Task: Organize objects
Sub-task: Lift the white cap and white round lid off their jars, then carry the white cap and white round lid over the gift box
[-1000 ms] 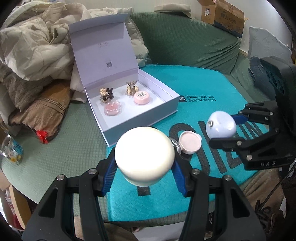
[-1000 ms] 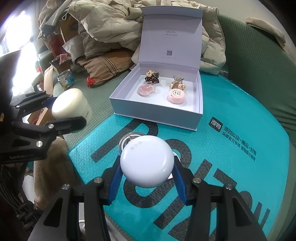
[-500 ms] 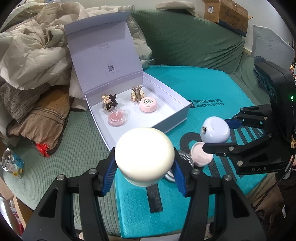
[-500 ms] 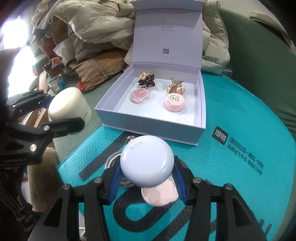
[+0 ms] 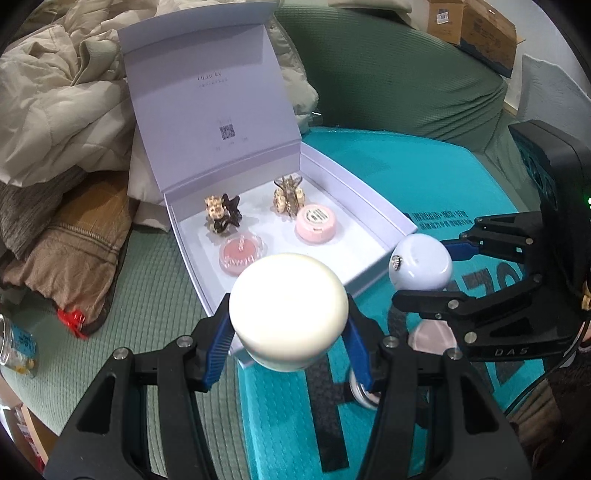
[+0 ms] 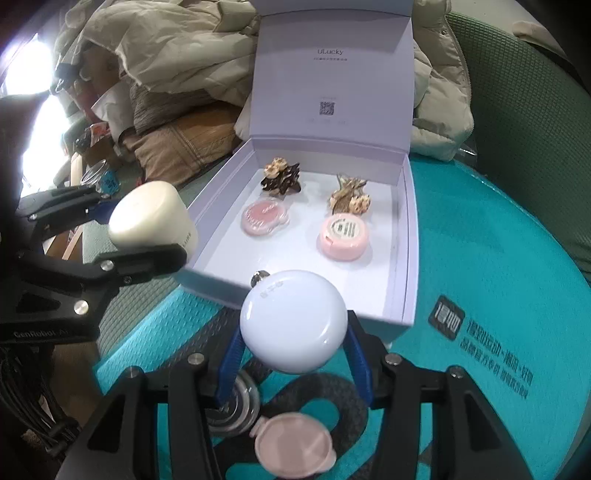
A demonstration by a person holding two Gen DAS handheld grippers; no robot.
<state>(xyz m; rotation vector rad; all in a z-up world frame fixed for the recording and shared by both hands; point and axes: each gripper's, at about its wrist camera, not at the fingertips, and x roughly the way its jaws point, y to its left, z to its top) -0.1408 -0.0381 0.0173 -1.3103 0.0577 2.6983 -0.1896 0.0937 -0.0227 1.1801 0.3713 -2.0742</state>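
My left gripper (image 5: 290, 345) is shut on a cream-white round jar (image 5: 288, 310), held just before the near left corner of the open lavender gift box (image 5: 373, 206). My right gripper (image 6: 293, 350) is shut on a pale blue round case (image 6: 293, 321) above the box's (image 6: 404, 236) front wall. From the right wrist view the cream jar (image 6: 151, 219) hangs at the left in the left gripper (image 6: 129, 236). In the box lie two hair claws (image 6: 280, 179), a clear pink case (image 6: 264, 218) and a pink round tin (image 6: 343, 232).
A teal mat (image 6: 480, 258) covers the green cushion. On the mat below the right gripper lie a small pink compact (image 6: 295, 446) and a clear round lid (image 6: 232, 410). Piled coats (image 5: 55, 92) lie behind the box, a cardboard carton (image 5: 476, 29) at the far right, a small jar (image 5: 16, 347) at the left.
Both grippers have carried their jars toward the open box, which now looks nearer and larger. The pink compact and clear lid have dropped behind the grippers. Neither grip changed.
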